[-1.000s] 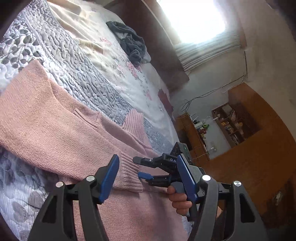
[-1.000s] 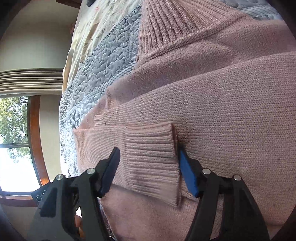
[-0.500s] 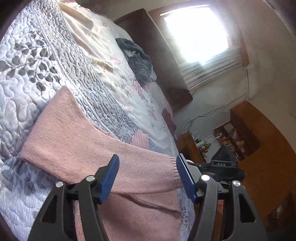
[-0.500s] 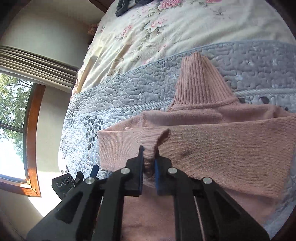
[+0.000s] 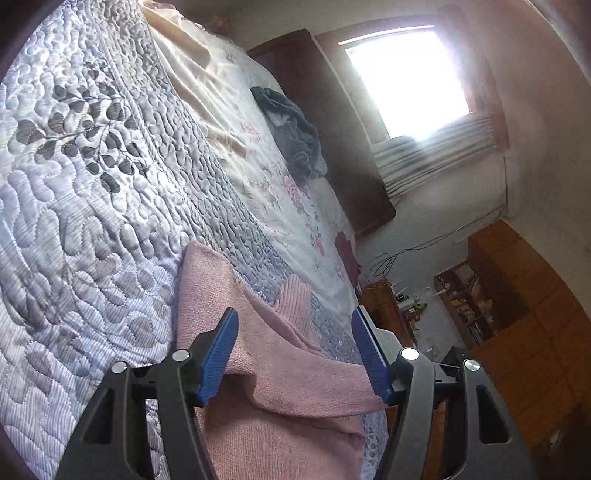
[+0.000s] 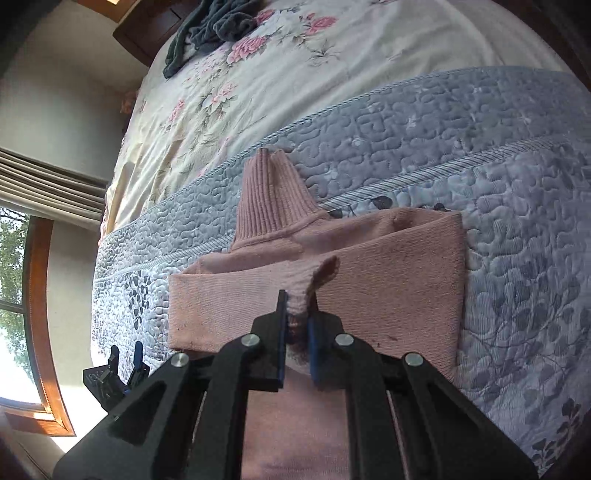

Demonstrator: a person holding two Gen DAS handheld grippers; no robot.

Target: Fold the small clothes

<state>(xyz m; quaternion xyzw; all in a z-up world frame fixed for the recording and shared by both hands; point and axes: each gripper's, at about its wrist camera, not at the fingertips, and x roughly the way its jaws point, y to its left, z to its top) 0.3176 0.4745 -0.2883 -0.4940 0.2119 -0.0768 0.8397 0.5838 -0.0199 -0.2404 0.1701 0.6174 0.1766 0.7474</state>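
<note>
Daylight floods in from the window point(image 5: 410, 81), which is blown out to white with hazy glare. Fisheye bending curves both views, dark at the corners.

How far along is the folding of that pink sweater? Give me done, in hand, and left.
Done: both sleeves look folded across the pink sweater, which lies on the quilt.
In hand: the right gripper is shut on the sleeve cuff; the left gripper is open above the sweater, holding nothing.
Left: the collar lies flat, body not yet folded over. The grey garment lies untouched.

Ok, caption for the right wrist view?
Right gripper pinches pink sweater sleeve cuff above quilted bedspread.
</note>
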